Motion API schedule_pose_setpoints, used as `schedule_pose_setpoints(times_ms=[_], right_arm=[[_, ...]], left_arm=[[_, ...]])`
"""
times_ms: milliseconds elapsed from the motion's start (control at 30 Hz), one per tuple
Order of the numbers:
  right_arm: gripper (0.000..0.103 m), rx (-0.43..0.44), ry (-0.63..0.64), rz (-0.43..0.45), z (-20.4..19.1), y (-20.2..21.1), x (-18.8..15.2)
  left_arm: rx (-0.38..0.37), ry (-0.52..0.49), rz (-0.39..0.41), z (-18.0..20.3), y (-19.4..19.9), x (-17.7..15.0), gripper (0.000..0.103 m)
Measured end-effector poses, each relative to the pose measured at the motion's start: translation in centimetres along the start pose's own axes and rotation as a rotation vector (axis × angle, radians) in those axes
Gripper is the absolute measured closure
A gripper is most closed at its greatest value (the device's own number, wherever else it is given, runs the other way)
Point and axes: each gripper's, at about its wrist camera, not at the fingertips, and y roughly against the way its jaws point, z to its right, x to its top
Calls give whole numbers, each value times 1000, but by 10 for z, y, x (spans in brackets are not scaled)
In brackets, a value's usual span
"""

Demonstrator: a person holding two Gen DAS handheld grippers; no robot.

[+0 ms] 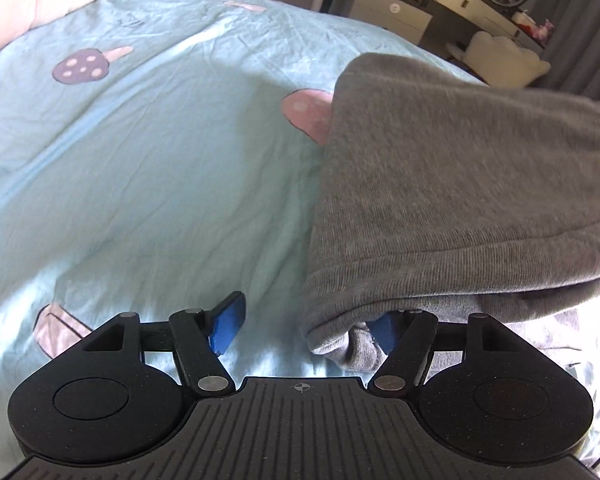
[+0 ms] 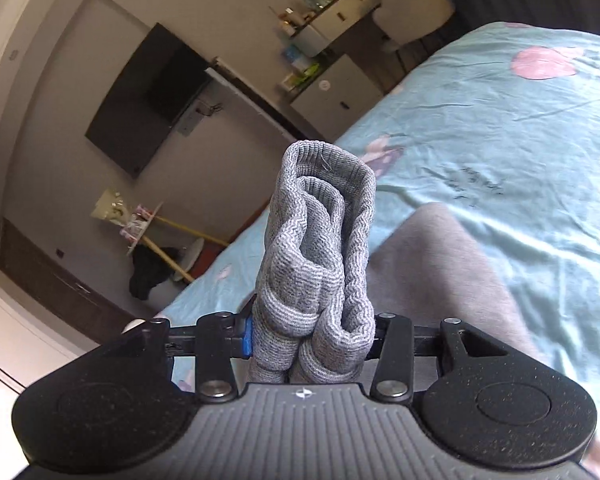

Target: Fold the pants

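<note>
Grey knit pants (image 1: 460, 184) hang in a lifted fold over the right part of the light blue mushroom-print bed cover (image 1: 160, 160). My left gripper (image 1: 306, 320) is open low over the bed. Its left blue pad (image 1: 228, 324) is free, and its right pad (image 1: 384, 330) is tucked under the pants' ribbed edge. In the right wrist view my right gripper (image 2: 310, 338) is shut on a bunched, ribbed end of the pants (image 2: 320, 240), held up above the bed cover (image 2: 500, 120). The rest of the pants (image 2: 440, 264) trails down to the right.
A pink pillow (image 1: 20, 8) lies at the bed's far left. Beyond the bed stand a dresser with a round mirror (image 1: 440, 4) and a white chair (image 1: 504, 60). A wall television (image 2: 148, 100), a low cabinet (image 2: 332, 96) and a small stand (image 2: 140, 224) are beside the bed.
</note>
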Motion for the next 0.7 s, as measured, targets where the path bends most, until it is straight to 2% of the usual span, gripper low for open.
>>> schedule_pose_setpoints(times_ms=[133, 500, 700], right_arm=[[60, -59, 55, -15, 7, -3, -8], [60, -139, 211, -19, 7, -9, -21], [60, -205, 354, -8, 3, -11, -37]], left_arm=[[-3, 23, -13, -3, -2, 2, 29], [5, 27, -26, -3, -8, 5, 27], [4, 24, -28, -3, -9, 6, 27]])
